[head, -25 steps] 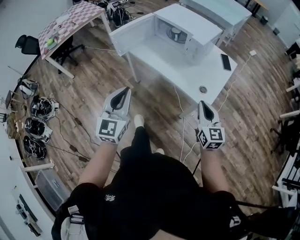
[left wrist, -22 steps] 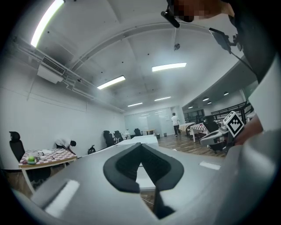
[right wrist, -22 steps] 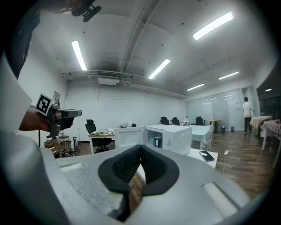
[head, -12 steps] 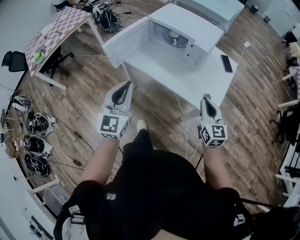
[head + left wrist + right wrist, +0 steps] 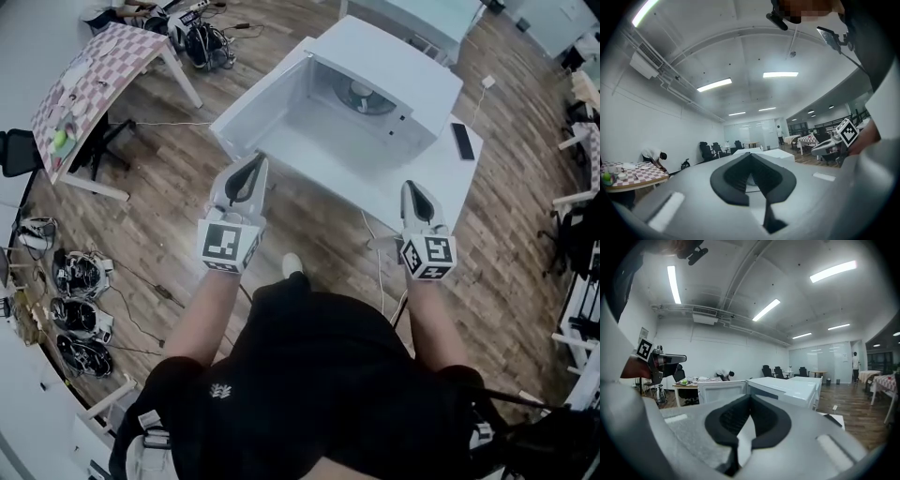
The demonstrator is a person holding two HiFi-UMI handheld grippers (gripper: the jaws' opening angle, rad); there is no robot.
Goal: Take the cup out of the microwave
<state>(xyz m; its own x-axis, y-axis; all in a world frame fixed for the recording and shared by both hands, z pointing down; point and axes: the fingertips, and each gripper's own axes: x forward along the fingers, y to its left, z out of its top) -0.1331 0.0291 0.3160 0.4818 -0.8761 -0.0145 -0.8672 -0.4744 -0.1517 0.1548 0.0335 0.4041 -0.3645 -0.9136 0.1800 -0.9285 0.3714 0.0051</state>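
A white microwave stands on a white table, its door swung open to the left. Inside it, a pale cup sits on the turntable. My left gripper is shut and empty, held level just short of the table's near left corner. My right gripper is also shut and empty, at the table's near right edge. In the right gripper view the microwave and its door lie beyond the shut right gripper. The left gripper shows its pads together.
A dark phone lies on the table to the right of the microwave. A checkered table with small items stands at far left. Headsets and cables lie on the wood floor at left. A cord hangs below the table.
The person has walked forward. The microwave and table have come closer, and both grippers now reach the table's near edge. Both stay shut and empty.
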